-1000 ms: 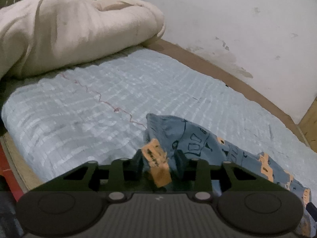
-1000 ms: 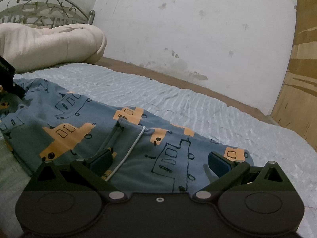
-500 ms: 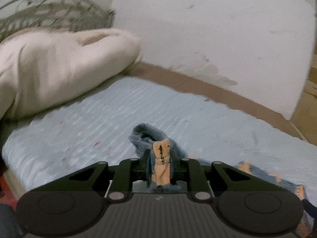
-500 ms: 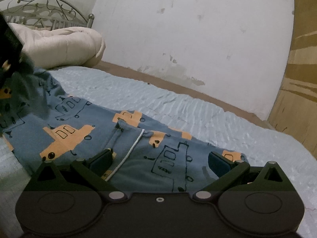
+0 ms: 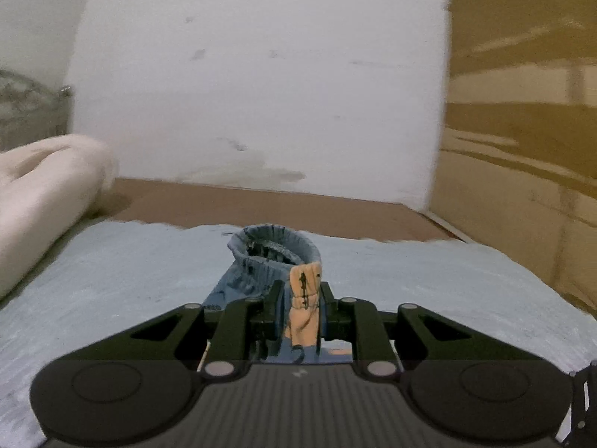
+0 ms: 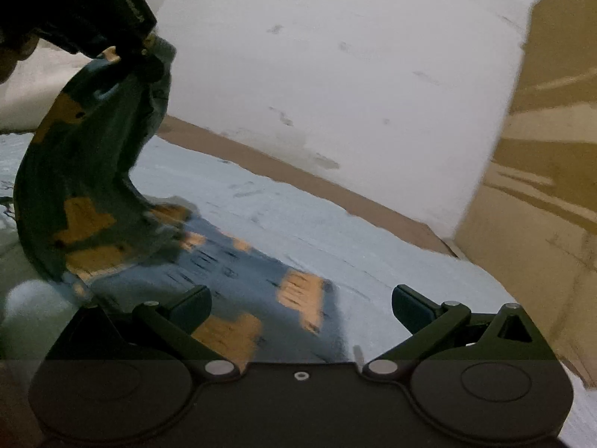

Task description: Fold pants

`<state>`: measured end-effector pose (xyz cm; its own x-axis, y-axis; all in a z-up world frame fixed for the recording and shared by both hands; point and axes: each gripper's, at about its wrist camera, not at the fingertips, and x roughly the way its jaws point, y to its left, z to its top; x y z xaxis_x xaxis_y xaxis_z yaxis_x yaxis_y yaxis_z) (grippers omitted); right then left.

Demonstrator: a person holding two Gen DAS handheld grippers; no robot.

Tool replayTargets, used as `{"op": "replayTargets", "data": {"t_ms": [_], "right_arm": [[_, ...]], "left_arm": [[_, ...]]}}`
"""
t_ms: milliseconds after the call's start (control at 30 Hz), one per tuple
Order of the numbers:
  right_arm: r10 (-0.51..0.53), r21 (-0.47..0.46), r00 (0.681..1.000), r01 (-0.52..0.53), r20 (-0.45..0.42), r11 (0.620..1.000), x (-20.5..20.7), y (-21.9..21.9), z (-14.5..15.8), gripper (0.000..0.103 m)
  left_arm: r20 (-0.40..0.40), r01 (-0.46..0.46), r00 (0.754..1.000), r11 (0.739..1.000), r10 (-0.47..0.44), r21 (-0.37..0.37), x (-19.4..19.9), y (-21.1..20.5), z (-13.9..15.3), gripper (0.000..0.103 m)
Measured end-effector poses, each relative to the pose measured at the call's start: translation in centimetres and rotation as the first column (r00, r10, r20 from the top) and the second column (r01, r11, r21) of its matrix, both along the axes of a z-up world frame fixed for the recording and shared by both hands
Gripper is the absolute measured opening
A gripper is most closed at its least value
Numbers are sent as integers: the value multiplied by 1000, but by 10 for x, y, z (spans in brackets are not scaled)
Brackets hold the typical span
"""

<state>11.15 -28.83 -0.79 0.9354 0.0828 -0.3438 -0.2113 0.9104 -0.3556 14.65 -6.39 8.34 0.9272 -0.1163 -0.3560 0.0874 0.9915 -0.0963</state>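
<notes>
The pants (image 6: 209, 261) are blue with orange vehicle prints and lie on the pale blue bed sheet (image 6: 335, 224). My left gripper (image 5: 300, 298) is shut on a bunched leg end of the pants (image 5: 276, 257), whose cuff stands up past the fingertips. In the right wrist view that gripper (image 6: 127, 37) appears at the top left, holding the leg high so the cloth hangs in a curve down to the bed. My right gripper (image 6: 300, 298) is open, low over the waist part of the pants, with nothing between its fingers.
A cream duvet (image 5: 41, 194) lies bunched at the left by a metal headboard (image 5: 30, 112). A white wall (image 5: 261, 93) runs behind the bed, with a brown bed edge (image 5: 261, 205) below it. A wooden panel (image 5: 522, 149) stands at the right.
My left gripper pinched the leg end tighter, lifted it off the bed and swung right, rolling level. The right gripper also shifted right; the pants now sit lower left in its view.
</notes>
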Motion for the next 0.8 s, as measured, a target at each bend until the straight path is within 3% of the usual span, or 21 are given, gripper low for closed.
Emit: {"op": "replayTargets", "data": {"t_ms": [267,433,533,633,667,700,800], "right_arm": [[-129,-4,990,129,-51,992,-24,-46,-9,102],[-202,14,977,203,-63,979,-31,-68,-12,102],[-232,23,970,234,-75,972,-31,-77,-13,102],[-251,34,964,255,-92,966,-33,-84,-15,102],[-255,39,962,259,-96,965,-33,-85,-15,102],[-257,43,961,262,-99,964,-34,-85,-16,102],[-255,56,960,263,-118,963,-32,-83,-19,102]], "left_arm": [[-64,192,980,979,-187,67,17,-85,-18,19],[-117,265,960,961,-254,85,27,-125,-40,19],[-166,299,944,952,-284,70,27,-140,-55,25],[-224,336,920,941,-321,34,22,-140,-66,38],[-231,353,911,935,-342,11,20,-136,-67,50],[-232,360,908,933,-349,4,19,-134,-67,62],[-211,366,911,930,-354,18,10,-124,-64,74]]}}
